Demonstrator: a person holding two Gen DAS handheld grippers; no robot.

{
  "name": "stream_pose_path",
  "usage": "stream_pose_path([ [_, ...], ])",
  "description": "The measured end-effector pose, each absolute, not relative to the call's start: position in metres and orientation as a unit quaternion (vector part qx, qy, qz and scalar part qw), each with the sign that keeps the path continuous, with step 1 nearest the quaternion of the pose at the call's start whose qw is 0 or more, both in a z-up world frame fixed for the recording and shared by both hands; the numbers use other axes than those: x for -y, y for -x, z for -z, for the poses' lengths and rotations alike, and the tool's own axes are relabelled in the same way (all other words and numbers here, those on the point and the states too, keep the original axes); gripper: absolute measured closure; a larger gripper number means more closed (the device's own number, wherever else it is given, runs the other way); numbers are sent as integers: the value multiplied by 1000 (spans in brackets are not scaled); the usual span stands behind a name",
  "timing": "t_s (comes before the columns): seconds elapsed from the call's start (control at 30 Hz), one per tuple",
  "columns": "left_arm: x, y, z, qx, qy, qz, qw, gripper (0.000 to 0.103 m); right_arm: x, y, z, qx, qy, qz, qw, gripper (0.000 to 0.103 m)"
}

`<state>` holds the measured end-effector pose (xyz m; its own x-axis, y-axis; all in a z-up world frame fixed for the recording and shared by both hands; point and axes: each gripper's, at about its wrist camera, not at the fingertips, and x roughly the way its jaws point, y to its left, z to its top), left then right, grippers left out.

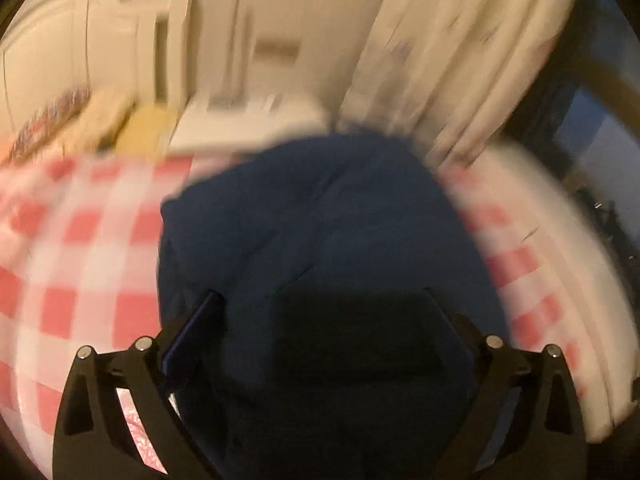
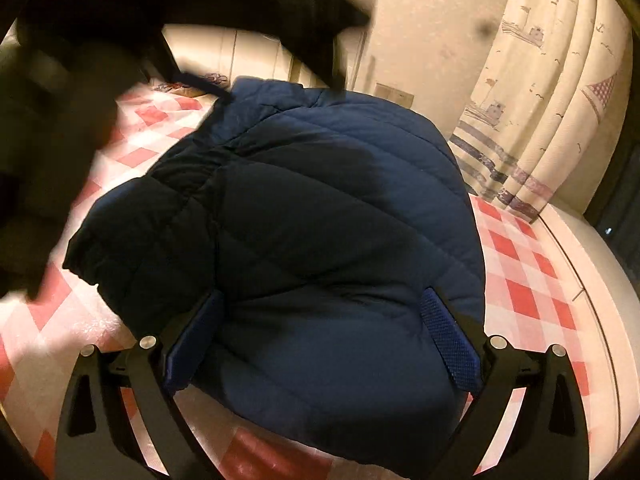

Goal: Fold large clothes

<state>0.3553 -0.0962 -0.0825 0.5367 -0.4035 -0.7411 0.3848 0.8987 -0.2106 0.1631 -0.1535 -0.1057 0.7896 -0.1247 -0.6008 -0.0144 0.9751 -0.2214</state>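
A navy quilted puffer jacket (image 2: pixel 320 208) lies folded in a thick bundle on a red-and-white checked cloth (image 2: pixel 528 280). My right gripper (image 2: pixel 324 312) hovers just above its near end, open and empty, blue pads wide apart. In the blurred left wrist view the same jacket (image 1: pixel 312 216) fills the centre. My left gripper (image 1: pixel 324 308) is open over it with nothing between the fingers. The left gripper also shows as a dark blurred shape (image 2: pixel 80 100) at the upper left of the right wrist view, above the jacket's far end.
A patterned curtain (image 2: pixel 552 92) hangs at the back right beside a beige wall (image 2: pixel 424 24). The surface's pale edge (image 2: pixel 600 280) runs along the right. White cabinets (image 1: pixel 104 40) and some small items (image 1: pixel 104 116) stand at the back left.
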Motion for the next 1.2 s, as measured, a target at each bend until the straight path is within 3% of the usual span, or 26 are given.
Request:
stream_pose_path([
  [0.07, 74, -357, 94, -415, 64, 245, 874, 2, 155, -159, 101, -319, 103, 4, 942, 6],
  [0.2, 58, -340, 72, -406, 76, 207, 887, 3, 164, -141, 78, -310, 63, -14, 949, 7],
  [0.37, 41, -262, 8, -307, 34, 126, 943, 2, 179, -107, 32, -265, -4, 15, 964, 5],
  [0.73, 23, -111, -52, -188, -40, 33, 981, 2, 155, -54, -40, -190, 41, 64, 979, 5],
  [1.2, 18, -94, -54, -182, -32, 47, 982, 2, 152, -38, -51, -181, 37, 55, 981, 5],
])
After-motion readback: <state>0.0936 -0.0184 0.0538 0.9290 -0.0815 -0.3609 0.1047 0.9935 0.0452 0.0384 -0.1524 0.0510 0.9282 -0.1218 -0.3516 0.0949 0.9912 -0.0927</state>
